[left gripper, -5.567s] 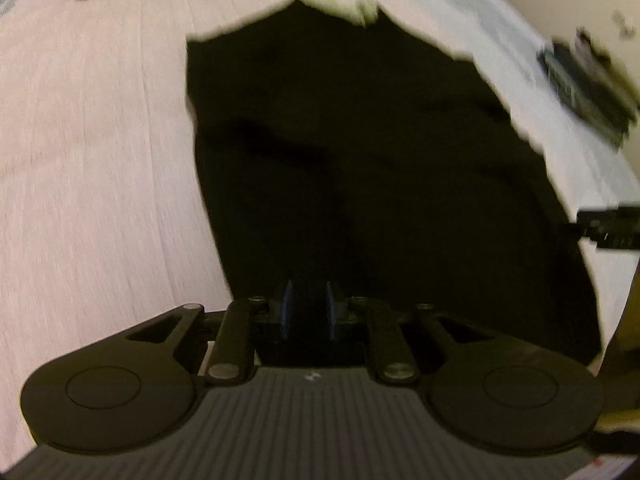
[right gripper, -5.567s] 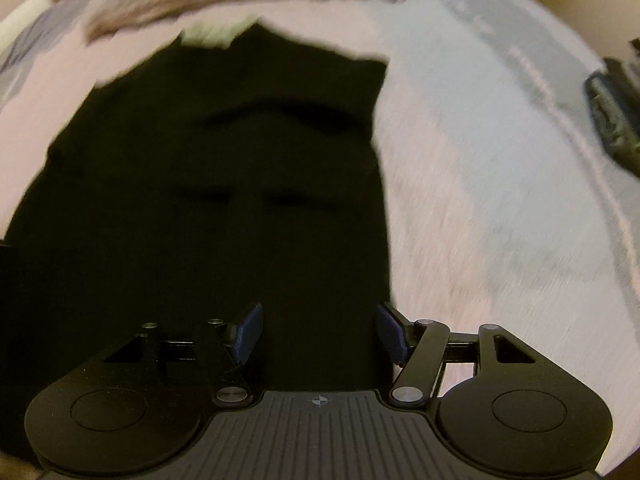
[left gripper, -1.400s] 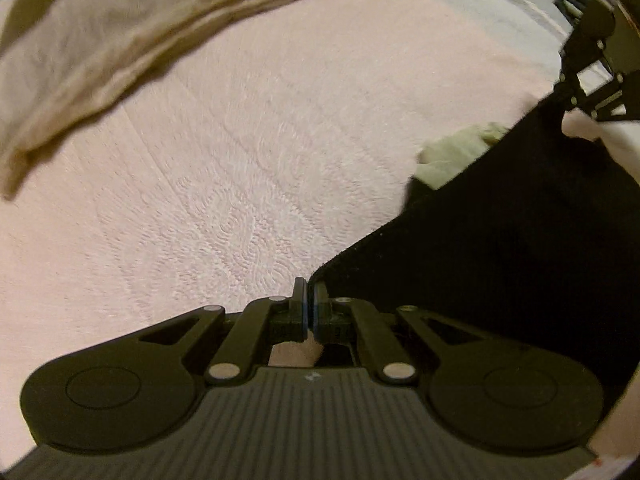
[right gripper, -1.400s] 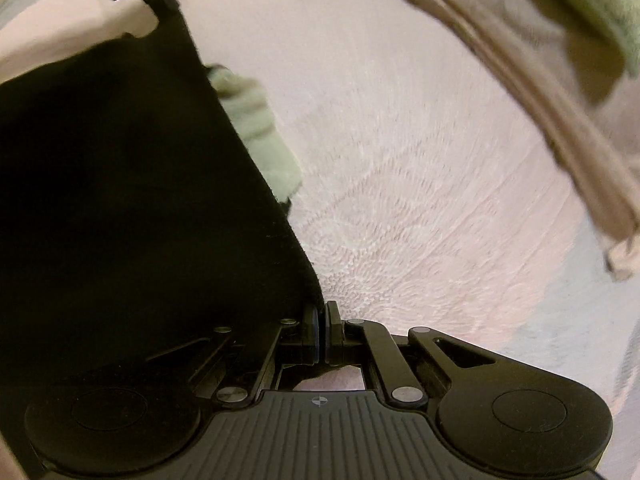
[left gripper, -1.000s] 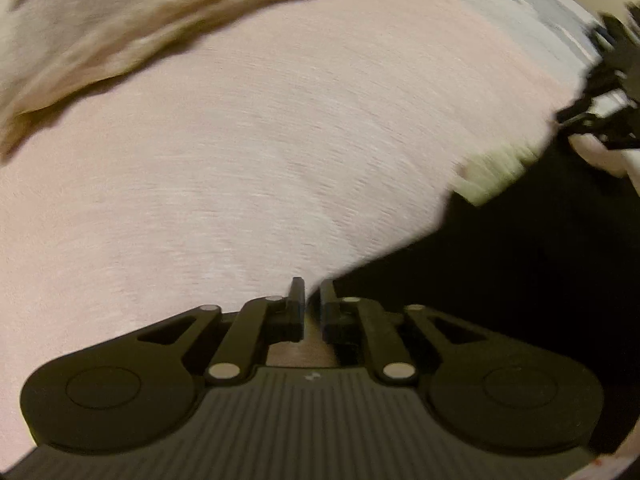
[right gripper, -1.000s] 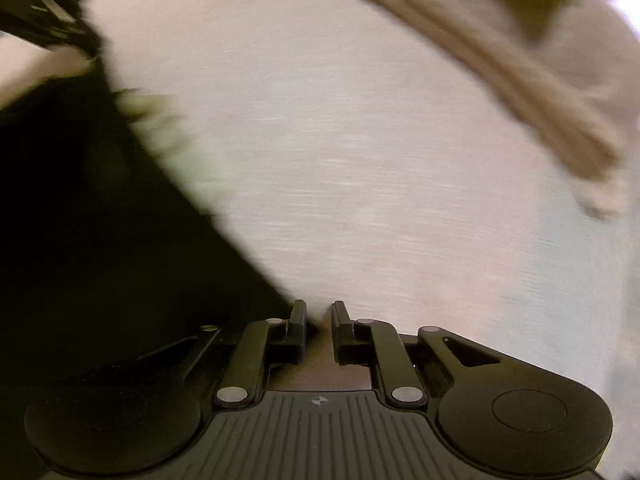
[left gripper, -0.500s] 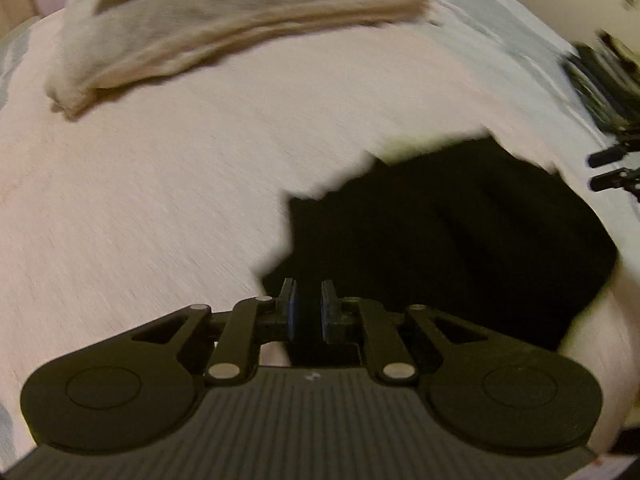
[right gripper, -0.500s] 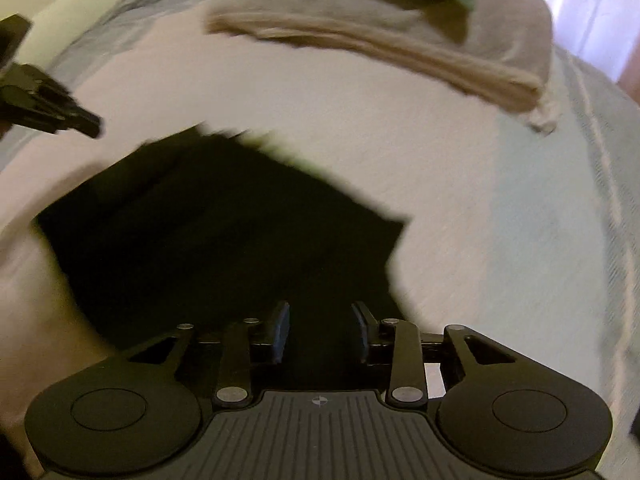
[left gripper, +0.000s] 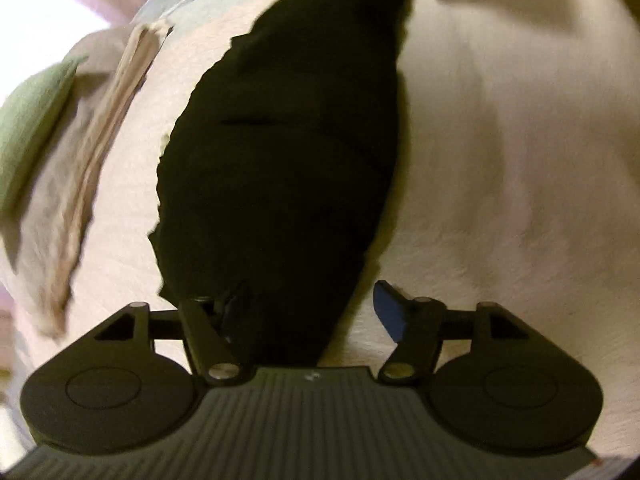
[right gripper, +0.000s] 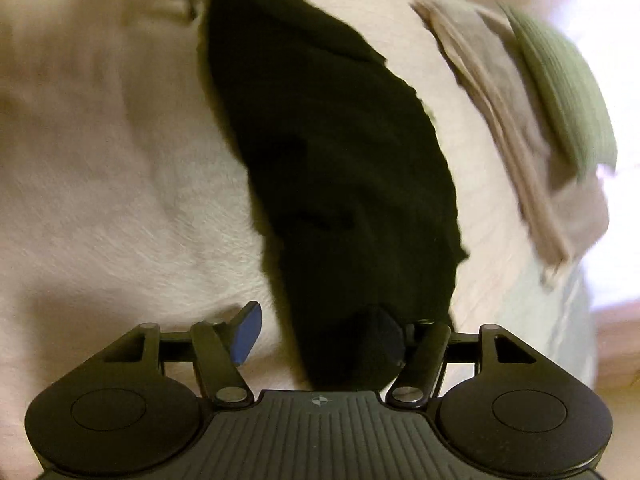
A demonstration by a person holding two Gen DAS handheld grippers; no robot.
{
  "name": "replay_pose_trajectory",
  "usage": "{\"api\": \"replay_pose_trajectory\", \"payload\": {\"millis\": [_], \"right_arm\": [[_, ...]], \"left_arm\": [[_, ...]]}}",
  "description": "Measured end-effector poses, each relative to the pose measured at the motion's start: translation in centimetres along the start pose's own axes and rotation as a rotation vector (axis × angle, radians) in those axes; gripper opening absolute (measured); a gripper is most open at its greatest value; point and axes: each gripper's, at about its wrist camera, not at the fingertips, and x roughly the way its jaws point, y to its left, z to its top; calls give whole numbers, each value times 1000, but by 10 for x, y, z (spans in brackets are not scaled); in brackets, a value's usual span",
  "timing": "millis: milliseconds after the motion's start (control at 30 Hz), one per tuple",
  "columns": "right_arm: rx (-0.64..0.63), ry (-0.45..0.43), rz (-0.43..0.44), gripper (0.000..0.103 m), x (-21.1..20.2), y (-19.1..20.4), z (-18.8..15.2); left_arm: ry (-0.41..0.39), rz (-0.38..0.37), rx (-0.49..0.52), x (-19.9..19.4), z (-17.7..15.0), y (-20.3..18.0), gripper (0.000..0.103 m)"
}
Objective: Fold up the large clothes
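A black garment (left gripper: 288,152) lies folded into a long narrow shape on the pale pink bedspread (left gripper: 500,160). My left gripper (left gripper: 312,312) is open at one short end of it, jaws wide, the cloth's edge between them. The same black garment (right gripper: 340,152) shows in the right wrist view, where my right gripper (right gripper: 320,332) is open at the opposite short end. Its right finger sits over the dark cloth, its left finger over the bedspread. Each gripper faces the other along the garment's length.
A stack of folded clothes, beige (left gripper: 80,168) with a green piece (left gripper: 28,120) on top, lies beside the garment; the same beige stack (right gripper: 512,112) and green piece (right gripper: 560,84) appear in the right wrist view. Bare bedspread (right gripper: 100,140) lies on the garment's other side.
Both grippers let go of the garment's corners and opened wide. They swung round to its two short ends, and the garment now lies flat, folded smaller.
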Motion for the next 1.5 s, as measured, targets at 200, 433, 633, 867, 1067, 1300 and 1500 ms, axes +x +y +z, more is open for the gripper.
{"api": "replay_pose_trajectory", "payload": {"millis": [200, 433, 633, 867, 1067, 1300, 1500], "right_arm": [[-70, 52, -75, 15, 16, 1, -23], [-17, 80, -61, 13, 3, -16, -39], [-11, 68, -40, 13, -2, -20, -42], [44, 170, -15, 31, 1, -27, -47], [296, 255, 25, 34, -32, -63, -66], [631, 120, 46, 40, -40, -147, -54], [977, 2, 177, 45, 35, -235, -53]], "left_arm": [[52, 34, -82, 9, -16, 17, 9], [53, 14, -161, -7, -21, 20, 4], [74, 6, -222, -18, -26, 16, 3], [109, -13, -276, -21, -27, 26, 8], [178, -21, -420, -44, -35, 48, 11], [155, 17, -689, -49, -16, 109, 20], [69, -27, -1004, 16, -7, 177, 41]]}}
